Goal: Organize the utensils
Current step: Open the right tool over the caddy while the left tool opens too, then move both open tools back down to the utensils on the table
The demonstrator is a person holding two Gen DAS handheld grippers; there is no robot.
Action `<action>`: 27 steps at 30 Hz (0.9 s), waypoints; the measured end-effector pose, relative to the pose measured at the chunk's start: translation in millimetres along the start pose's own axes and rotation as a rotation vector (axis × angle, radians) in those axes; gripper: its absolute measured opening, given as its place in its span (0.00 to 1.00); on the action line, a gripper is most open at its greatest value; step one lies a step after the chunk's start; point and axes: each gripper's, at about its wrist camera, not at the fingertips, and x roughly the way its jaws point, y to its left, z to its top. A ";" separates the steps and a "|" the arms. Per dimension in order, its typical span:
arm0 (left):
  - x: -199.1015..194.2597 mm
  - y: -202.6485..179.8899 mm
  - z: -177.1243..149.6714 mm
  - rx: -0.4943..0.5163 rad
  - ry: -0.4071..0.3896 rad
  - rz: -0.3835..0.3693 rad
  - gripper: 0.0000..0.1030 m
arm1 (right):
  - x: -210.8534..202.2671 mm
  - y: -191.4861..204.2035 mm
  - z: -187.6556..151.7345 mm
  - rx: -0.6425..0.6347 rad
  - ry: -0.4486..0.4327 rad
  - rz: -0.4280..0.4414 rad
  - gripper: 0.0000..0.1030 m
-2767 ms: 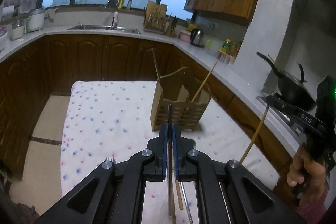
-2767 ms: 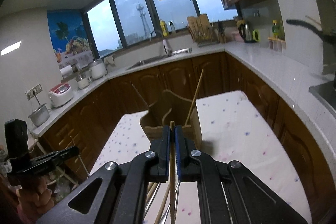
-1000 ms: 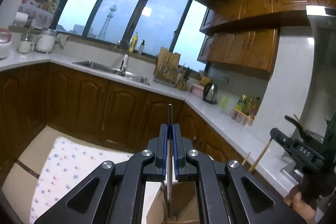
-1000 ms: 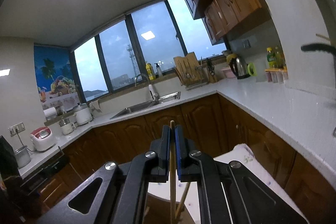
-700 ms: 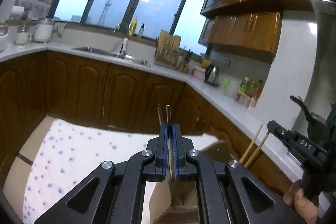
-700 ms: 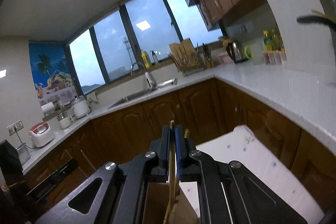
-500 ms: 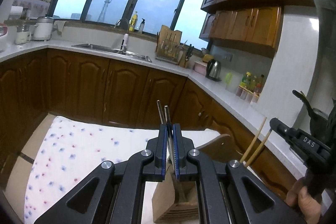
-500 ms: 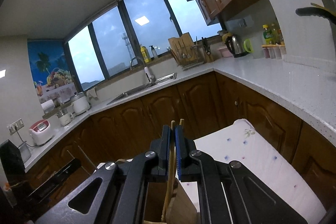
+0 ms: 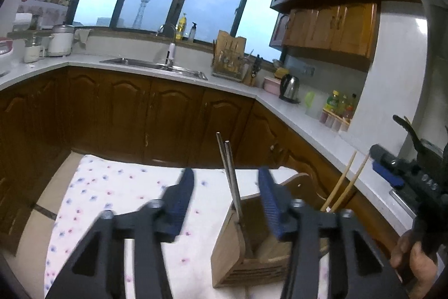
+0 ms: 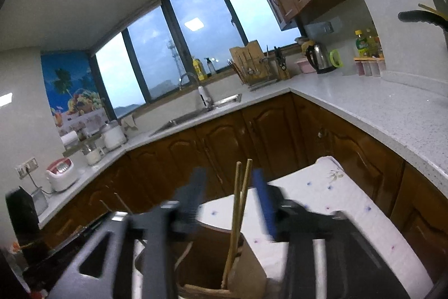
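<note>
Chopsticks [image 9: 231, 181] stand in a wooden holder [image 9: 252, 257] on the dotted tablecloth [image 9: 117, 187], both grippers' jaws apart.

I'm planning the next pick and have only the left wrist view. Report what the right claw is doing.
Observer: The right claw is open, its fingers spread wide.
Operator: Say what sits between them.
Observer: Two wooden chopsticks stand between the fingers. They seem to touch neither, and their lower ends are down inside the wooden holder.
</note>
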 end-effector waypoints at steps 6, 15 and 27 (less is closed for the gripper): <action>-35.8 7.4 -14.2 -0.031 0.014 0.030 0.82 | -31.5 -4.9 1.3 0.029 -0.046 0.032 0.96; -99.5 15.9 -32.3 -0.075 0.077 0.059 0.88 | -78.4 -10.2 -17.5 0.048 -0.016 0.041 1.00; -161.2 12.2 -49.8 -0.063 0.166 0.056 0.88 | -123.3 -12.4 -57.9 0.054 0.077 0.016 0.99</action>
